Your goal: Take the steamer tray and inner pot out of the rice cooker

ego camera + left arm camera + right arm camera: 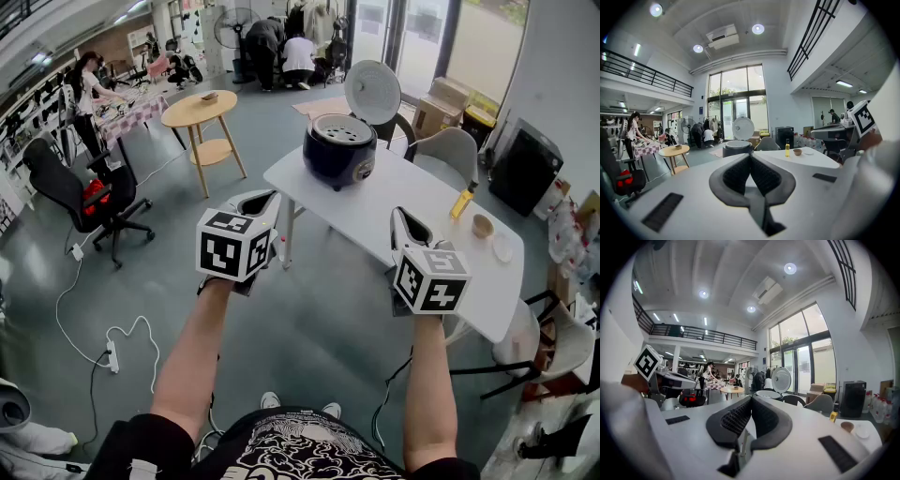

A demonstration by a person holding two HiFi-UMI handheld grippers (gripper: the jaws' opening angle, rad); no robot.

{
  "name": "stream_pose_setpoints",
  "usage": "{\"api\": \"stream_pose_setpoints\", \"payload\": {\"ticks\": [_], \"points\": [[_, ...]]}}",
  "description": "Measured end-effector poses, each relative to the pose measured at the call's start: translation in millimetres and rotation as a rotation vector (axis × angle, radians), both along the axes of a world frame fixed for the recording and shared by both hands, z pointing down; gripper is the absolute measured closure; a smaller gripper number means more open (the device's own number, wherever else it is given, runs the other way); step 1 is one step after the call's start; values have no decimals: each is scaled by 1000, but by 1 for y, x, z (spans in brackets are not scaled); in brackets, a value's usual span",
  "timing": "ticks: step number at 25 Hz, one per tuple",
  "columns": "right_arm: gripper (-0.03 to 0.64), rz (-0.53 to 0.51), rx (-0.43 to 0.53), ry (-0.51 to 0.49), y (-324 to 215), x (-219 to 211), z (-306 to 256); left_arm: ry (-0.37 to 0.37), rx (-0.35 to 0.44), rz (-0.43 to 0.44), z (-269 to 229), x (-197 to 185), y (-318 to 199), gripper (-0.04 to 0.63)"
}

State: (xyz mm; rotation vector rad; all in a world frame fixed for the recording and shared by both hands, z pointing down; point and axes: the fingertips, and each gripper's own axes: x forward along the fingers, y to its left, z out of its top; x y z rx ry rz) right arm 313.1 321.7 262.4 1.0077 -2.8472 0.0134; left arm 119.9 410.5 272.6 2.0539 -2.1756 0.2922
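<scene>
Standing near the left end edge of the white desk [375, 202], the open rice cooker [333, 157] holds the steamer tray [339, 128] in its top, and the left gripper [256, 201] and right gripper [406, 221], both clamped shut on nothing well short of it, might shove it off if they arrive unopened.

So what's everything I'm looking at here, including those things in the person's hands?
Table: one, white, ahead.
Rice cooker: one, dark blue, lid open, on the table.
Steamer tray: one, pale grey, in the cooker's top.
Bottle: one, yellow, on the table's right part.
Bowl: one, brown, beside the bottle.
Dish: one, white, beside the bowl.
Side table: one, round, wooden, left of the table.
Office chair: one, black, far left.
Left gripper: one, white, shut, empty.
Right gripper: one, white, shut, empty.
</scene>
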Motion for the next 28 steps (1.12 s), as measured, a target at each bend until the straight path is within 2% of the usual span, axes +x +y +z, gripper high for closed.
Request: {"api": "stream_pose_setpoints", "payload": {"ticks": [14, 21, 28], "points": [[594, 20, -6, 7, -3, 6, 5, 1, 11, 7, 0, 5, -1, 578], [550, 20, 0, 20, 4, 4, 5, 6, 14, 13, -2, 4, 4, 538], [527, 15, -9, 23, 4, 3, 4, 2, 14, 12, -2, 3, 2, 465]]}}
